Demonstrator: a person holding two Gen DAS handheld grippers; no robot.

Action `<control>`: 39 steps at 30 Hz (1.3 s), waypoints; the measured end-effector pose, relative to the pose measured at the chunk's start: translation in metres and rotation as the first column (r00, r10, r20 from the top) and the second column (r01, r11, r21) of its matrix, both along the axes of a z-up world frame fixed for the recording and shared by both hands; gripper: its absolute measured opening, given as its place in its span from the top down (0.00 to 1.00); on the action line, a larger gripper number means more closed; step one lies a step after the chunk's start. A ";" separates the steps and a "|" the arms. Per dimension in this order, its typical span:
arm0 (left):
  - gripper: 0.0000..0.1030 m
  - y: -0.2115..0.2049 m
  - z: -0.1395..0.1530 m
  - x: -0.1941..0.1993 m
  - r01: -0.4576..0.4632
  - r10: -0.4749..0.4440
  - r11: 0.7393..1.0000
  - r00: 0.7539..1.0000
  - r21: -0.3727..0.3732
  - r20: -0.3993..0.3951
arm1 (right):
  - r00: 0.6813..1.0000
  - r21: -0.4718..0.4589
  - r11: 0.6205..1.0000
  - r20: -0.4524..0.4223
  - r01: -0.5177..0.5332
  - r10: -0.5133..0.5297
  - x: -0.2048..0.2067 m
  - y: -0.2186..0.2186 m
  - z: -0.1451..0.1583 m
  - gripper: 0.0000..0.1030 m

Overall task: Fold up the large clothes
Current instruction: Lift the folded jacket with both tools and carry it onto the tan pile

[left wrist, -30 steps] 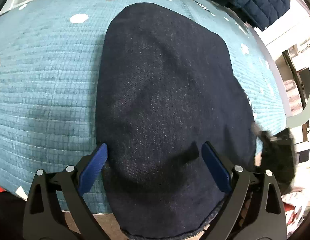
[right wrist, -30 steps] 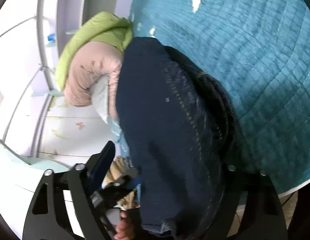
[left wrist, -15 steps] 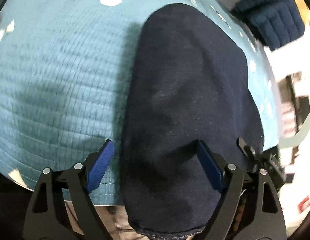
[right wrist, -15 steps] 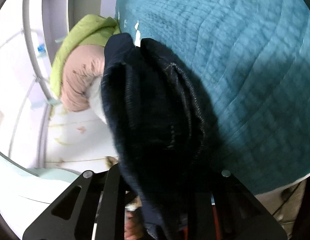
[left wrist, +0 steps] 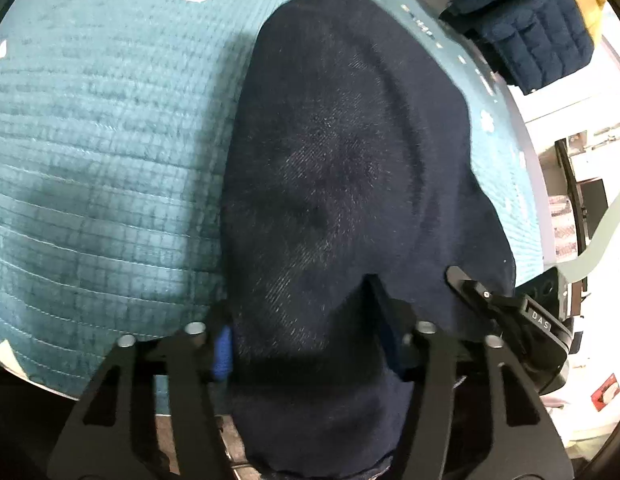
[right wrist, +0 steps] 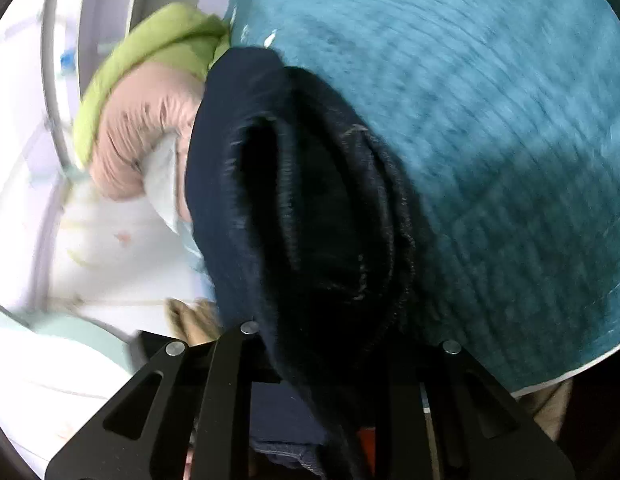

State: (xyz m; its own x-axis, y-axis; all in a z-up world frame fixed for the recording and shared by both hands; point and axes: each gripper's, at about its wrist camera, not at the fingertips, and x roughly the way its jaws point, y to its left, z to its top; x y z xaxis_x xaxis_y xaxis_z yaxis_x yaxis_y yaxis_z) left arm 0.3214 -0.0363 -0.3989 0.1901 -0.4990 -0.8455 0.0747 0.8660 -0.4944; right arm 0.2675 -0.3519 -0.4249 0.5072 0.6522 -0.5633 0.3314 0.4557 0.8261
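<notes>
Left wrist view: dark navy denim garment (left wrist: 342, 184) lies lengthwise on a teal quilted bed (left wrist: 102, 152), left tool (left wrist: 306, 344) just closing onto it; right tool (right wrist: 322, 364) pinches its bunched edge.

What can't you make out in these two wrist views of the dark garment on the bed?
- Left wrist view: the right tongs show only their tip; the dark garment covers the rest.
- Right wrist view: the garment's near edge is cut off by the frame and the right tongs' arms.
- Right wrist view: the teal quilt is motion-blurred.
</notes>
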 end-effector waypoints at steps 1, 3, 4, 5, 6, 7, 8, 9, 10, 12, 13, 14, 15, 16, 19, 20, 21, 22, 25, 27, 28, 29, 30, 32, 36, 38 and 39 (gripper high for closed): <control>0.53 0.003 0.005 -0.003 0.012 -0.012 1.000 1.000 0.000 0.023 | 1.000 -0.062 0.998 0.015 -0.025 0.026 0.002 0.005 0.009 0.83; 0.60 0.005 0.018 -0.007 0.026 -0.025 1.000 0.997 -0.011 0.067 | 0.994 -0.186 0.980 0.065 -0.075 0.088 0.006 0.019 0.033 0.84; 0.61 0.006 0.026 -0.008 0.030 -0.028 0.999 0.995 -0.015 0.095 | 0.988 -0.247 0.964 0.096 -0.096 0.123 0.008 0.028 0.047 0.84; 0.62 0.008 0.033 -0.009 0.030 -0.028 0.999 0.993 -0.015 0.115 | 0.981 -0.290 0.951 0.120 -0.109 0.149 0.010 0.036 0.059 0.84; 0.63 0.013 0.045 -0.009 0.029 -0.026 0.999 0.989 -0.018 0.146 | 0.972 -0.343 0.931 0.151 -0.120 0.181 0.012 0.046 0.075 0.84; 0.63 0.020 0.054 -0.010 0.024 -0.019 0.999 0.986 -0.027 0.163 | 0.963 -0.379 0.917 0.174 -0.128 0.206 0.011 0.053 0.085 0.84; 0.63 0.026 0.062 -0.010 0.019 -0.012 0.999 0.983 -0.033 0.181 | 0.951 -0.414 0.900 0.201 -0.134 0.234 0.013 0.063 0.099 0.84; 0.63 0.031 0.070 -0.010 0.012 -0.005 0.999 0.981 -0.035 0.196 | 0.940 -0.436 0.889 0.226 -0.137 0.256 0.014 0.072 0.111 0.84; 0.63 0.040 0.079 -0.011 0.005 0.004 0.999 0.977 -0.038 0.215 | 0.932 -0.445 0.884 0.242 -0.139 0.269 0.016 0.078 0.120 0.84; 0.63 0.058 0.096 -0.011 -0.016 0.027 0.999 0.971 -0.048 0.239 | 0.912 -0.460 0.874 0.276 -0.153 0.305 0.013 0.094 0.136 0.84; 0.63 0.069 0.105 -0.011 -0.024 0.037 0.998 0.966 -0.053 0.255 | 0.898 -0.473 0.866 0.293 -0.162 0.328 0.016 0.106 0.147 0.84; 0.63 0.078 0.112 -0.012 -0.031 0.045 0.998 0.962 -0.056 0.269 | 0.884 -0.486 0.857 0.308 -0.170 0.350 0.019 0.118 0.156 0.84; 0.63 0.088 0.121 -0.013 -0.042 0.057 0.997 0.956 -0.058 0.289 | 0.869 -0.494 0.851 0.327 -0.178 0.371 0.023 0.131 0.166 0.84; 0.63 0.101 0.132 -0.014 -0.054 0.070 0.997 0.949 -0.061 0.309 | 0.856 -0.497 0.848 0.344 -0.182 0.386 0.026 0.140 0.173 0.84; 0.63 0.130 0.163 -0.014 -0.100 0.114 0.993 0.920 -0.058 0.375 | 0.808 -0.506 0.838 0.396 -0.204 0.436 0.038 0.178 0.199 0.84; 0.63 0.137 0.170 -0.012 -0.113 0.126 0.992 0.913 -0.057 0.387 | 0.797 -0.505 0.837 0.408 -0.210 0.446 0.042 0.188 0.204 0.84; 0.63 0.154 0.181 -0.014 -0.135 0.148 0.989 0.901 -0.061 0.408 | 0.775 -0.506 0.834 0.429 -0.219 0.464 0.048 0.206 0.216 0.84; 0.63 0.169 0.191 -0.014 -0.154 0.166 0.986 0.891 -0.064 0.423 | 0.759 -0.506 0.832 0.444 -0.227 0.477 0.053 0.217 0.222 0.84; 0.63 0.215 0.220 -0.020 -0.212 0.211 0.976 0.853 -0.052 0.478 | 0.699 -0.508 0.824 0.492 -0.253 0.518 0.066 0.265 0.244 0.84; 0.63 0.246 0.236 -0.023 -0.251 0.236 0.967 0.827 -0.040 0.510 | 0.658 -0.504 0.819 0.522 -0.276 0.543 0.074 0.304 0.256 0.84; 0.63 0.263 0.243 -0.024 -0.269 0.243 0.963 0.816 -0.028 0.524 | 0.642 -0.502 0.816 0.532 -0.286 0.552 0.075 0.318 0.260 0.84; 0.63 0.277 0.248 -0.025 -0.286 0.251 0.958 0.806 -0.018 0.536 | 0.623 -0.499 0.813 0.543 -0.301 0.563 0.079 0.339 0.263 0.84; 0.63 0.297 0.254 -0.026 -0.308 0.261 0.951 0.794 -0.006 0.549 | 0.606 -0.496 0.809 0.551 -0.315 0.573 0.085 0.361 0.264 0.84; 0.63 0.329 0.261 -0.025 -0.342 0.274 0.939 0.779 0.016 0.564 | 0.587 -0.482 0.807 0.562 -0.341 0.583 0.091 0.394 0.264 0.84; 0.63 0.398 0.263 -0.026 -0.412 0.314 0.910 0.759 0.047 0.570 | 0.566 -0.451 0.797 0.563 -0.401 0.603 0.098 0.464 0.255 0.84; 0.63 0.426 0.258 -0.026 -0.443 0.338 0.895 0.751 0.054 0.567 | 0.563 -0.437 0.787 0.551 -0.435 0.617 0.101 0.498 0.242 0.84; 0.63 0.440 0.254 -0.026 -0.457 0.344 0.887 0.749 0.065 0.567 | 0.564 -0.433 0.783 0.543 -0.446 0.622 0.102 0.509 0.237 0.84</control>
State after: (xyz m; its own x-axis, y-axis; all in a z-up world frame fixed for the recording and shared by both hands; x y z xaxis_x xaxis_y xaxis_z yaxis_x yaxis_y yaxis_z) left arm 0.2952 0.4041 -0.1452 0.7765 -0.1170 -0.6191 -0.1024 0.9461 -0.3072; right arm 0.3691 0.1575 -0.1883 0.3862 0.8253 -0.4119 -0.5908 0.5642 0.5767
